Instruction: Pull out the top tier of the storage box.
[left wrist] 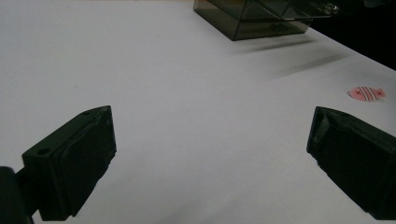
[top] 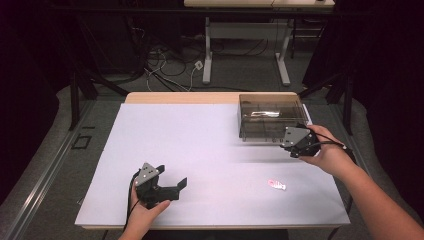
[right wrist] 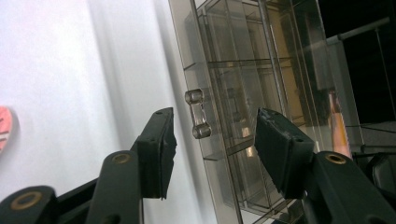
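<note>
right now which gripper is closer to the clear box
Right. The right gripper is at the clear box's front, jaws open either side of its handle; the left gripper sits far back across the table.

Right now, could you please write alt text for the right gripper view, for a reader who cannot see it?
The right tool points at a smoky clear plastic drawer box, its open jaws either side of the small clear handle without touching it. A pink object lies at the left edge on the white table.

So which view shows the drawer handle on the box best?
The right gripper view: the clear handle stands close, just beyond the open right gripper. The left gripper view shows it small; in the high view it is too small to tell.
</note>
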